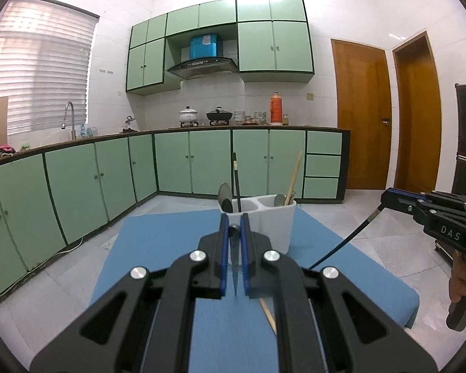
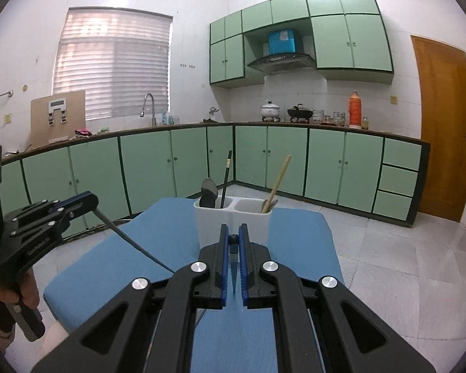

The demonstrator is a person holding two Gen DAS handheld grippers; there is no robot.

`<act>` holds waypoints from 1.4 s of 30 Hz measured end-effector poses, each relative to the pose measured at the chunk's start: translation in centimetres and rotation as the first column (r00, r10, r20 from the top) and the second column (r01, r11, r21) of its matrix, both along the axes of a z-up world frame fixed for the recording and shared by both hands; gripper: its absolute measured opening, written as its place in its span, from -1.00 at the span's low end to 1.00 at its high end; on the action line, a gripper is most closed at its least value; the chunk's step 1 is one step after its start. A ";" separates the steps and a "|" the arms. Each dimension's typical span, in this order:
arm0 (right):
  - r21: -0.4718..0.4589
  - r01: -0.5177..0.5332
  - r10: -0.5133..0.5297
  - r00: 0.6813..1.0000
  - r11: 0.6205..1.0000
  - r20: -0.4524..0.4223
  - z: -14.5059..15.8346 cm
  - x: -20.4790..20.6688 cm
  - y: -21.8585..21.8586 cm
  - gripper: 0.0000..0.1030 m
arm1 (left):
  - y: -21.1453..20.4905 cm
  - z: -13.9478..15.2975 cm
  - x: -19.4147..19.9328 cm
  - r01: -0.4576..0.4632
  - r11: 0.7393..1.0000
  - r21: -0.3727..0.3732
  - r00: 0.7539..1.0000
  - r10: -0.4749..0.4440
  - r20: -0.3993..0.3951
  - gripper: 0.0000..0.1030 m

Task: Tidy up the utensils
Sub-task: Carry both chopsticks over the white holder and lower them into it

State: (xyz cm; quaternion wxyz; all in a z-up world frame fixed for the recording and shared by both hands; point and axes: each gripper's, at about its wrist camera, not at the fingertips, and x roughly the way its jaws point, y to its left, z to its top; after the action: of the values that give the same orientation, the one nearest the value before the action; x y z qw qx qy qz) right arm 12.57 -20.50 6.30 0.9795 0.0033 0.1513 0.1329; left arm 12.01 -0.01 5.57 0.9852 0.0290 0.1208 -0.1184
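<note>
My left tongs (image 1: 234, 227) pinch a thin dark stick (image 1: 341, 248). My right tongs (image 2: 233, 236) pinch one too. The white cup (image 2: 233, 220) sits mid-frame on the blue table (image 2: 301, 242), holding spoons.

White tiled walls (image 1: 320, 9) enclose a kitchen. Mint-green base cabinets (image 1: 211, 161) with dark trim run across the middle of the frame under a dark counter (image 2: 295, 124); matching wall cabinets (image 1: 273, 43) hang at upper centre around a range hood (image 1: 202, 66). A window with closed blinds (image 1: 37, 77) glows at upper left. Two wooden doors (image 1: 362, 118) stand at right. The floor (image 1: 357, 227) looks like pale marbled tile.
</note>
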 end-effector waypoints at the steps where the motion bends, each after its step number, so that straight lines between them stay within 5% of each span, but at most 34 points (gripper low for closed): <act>1: -0.001 -0.005 0.005 1.000 1.000 -0.005 0.2 0.3 0.0 -0.87 | -0.1 0.3 0.4 0.006 1.000 0.002 1.000 -0.006 -0.004 -0.88; 10: 0.023 -0.061 0.062 0.995 0.998 -0.076 2.8 4.2 -0.9 -0.87 | -0.5 2.5 3.5 0.039 0.999 0.015 0.999 -0.038 -0.034 -0.88; 23: 0.000 -0.142 0.142 0.988 0.990 -0.063 7.7 6.5 -0.6 -0.88 | -0.5 6.6 5.2 0.075 0.997 0.008 0.997 -0.075 -0.001 -0.88; 34: 0.024 -0.135 0.134 0.990 0.991 0.055 15.2 8.6 -1.5 -0.88 | -2.2 12.9 7.7 0.093 0.995 -0.036 0.989 -0.089 0.116 -0.88; 42: 0.026 -0.078 0.076 0.994 0.997 0.072 16.6 13.9 -1.6 -0.88 | -4.6 13.0 13.0 0.074 0.996 -0.042 0.991 -0.068 0.115 -0.88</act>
State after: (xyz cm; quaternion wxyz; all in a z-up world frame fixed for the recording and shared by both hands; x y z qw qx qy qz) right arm 26.44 -22.07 22.94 0.9782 0.0069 0.1144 0.1729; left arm 24.98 -4.64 18.59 0.9860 0.0170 0.0609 -0.1543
